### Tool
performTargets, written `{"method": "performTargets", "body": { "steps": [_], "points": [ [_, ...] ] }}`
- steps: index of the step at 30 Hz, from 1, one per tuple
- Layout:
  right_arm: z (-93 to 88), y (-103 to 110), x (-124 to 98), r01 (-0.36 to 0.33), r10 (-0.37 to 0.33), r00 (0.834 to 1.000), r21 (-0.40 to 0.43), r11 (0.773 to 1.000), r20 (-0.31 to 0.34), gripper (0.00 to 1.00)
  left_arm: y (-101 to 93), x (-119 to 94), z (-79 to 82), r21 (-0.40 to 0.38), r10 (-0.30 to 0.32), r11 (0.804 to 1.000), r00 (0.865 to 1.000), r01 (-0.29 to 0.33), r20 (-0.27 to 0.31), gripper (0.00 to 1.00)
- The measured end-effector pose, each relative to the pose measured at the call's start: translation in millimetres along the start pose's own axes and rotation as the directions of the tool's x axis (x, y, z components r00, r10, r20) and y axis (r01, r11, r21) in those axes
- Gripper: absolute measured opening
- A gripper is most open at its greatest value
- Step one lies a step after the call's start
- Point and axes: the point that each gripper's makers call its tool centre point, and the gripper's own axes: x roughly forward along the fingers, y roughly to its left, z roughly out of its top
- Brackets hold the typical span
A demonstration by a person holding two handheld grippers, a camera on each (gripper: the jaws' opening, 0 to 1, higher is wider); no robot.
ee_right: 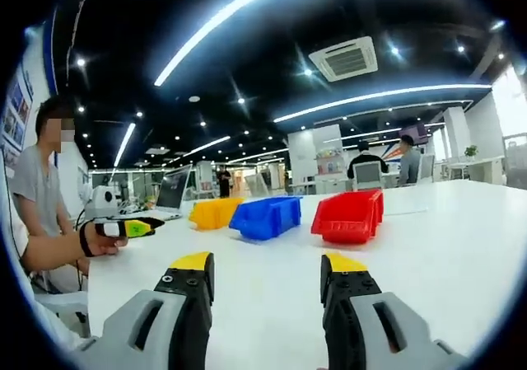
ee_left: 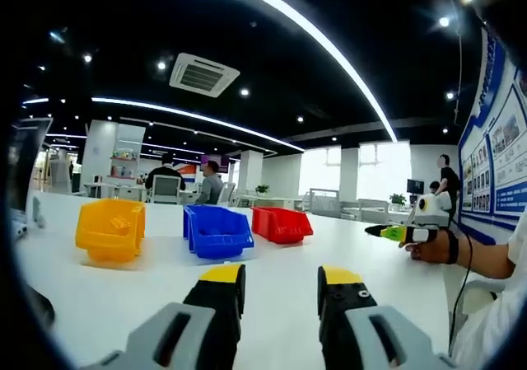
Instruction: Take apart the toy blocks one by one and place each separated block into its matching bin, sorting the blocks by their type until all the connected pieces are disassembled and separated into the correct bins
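Three bins stand in a row on the white table [ee_left: 272, 279]: a yellow bin [ee_left: 111, 231], a blue bin [ee_left: 218, 231] and a red bin [ee_left: 282, 224]. In the right gripper view the same yellow bin [ee_right: 214, 213], blue bin [ee_right: 268, 217] and red bin [ee_right: 350, 216] lie ahead. My left gripper [ee_left: 282, 278] is open above the table, nothing between its yellow-tipped jaws. My right gripper [ee_right: 268, 264] is open too, with an empty gap. Each gripper appears side-on in the other's view, the right gripper [ee_left: 395, 233] and the left gripper [ee_right: 132, 227], held in a hand.
A laptop [ee_right: 173, 193] sits on the table near the yellow bin. A person in a grey shirt [ee_right: 37, 193] sits at the table's end. Other people sit at desks [ee_left: 185, 182] far behind the bins. Blue posters [ee_left: 494, 156] cover the side wall.
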Motion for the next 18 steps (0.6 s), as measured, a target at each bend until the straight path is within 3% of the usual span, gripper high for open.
{"method": "performTargets", "body": {
  "steps": [5,7,13,18],
  "points": [
    [1.1,-4,-1,0.028,-0.028,0.999,-0.026,0.999,-0.017,0.50,1.5,-2,3.6,-0.017,0.012,1.000,1.000,-0.012,0.004,0.37],
    [4.5,-3,-1,0.025,-0.025,1.000,-0.034,0.999,-0.018,0.50,7.5,-4,-0.2,-0.023,0.042,0.999,0.999,-0.042,-0.023,0.37],
    [20.6,1,-3,0.024,-0.023,1.000,-0.050,0.998,0.007,0.49,9.7,-11,6.5,-0.027,0.057,0.998,0.998,-0.057,-0.006,0.38],
    [24.0,3,-2,0.026,-0.026,1.000,-0.054,0.998,0.012,0.48,10.5,-16,14.0,-0.043,0.068,0.997,0.998,-0.067,0.021,0.38]
  ]
}}
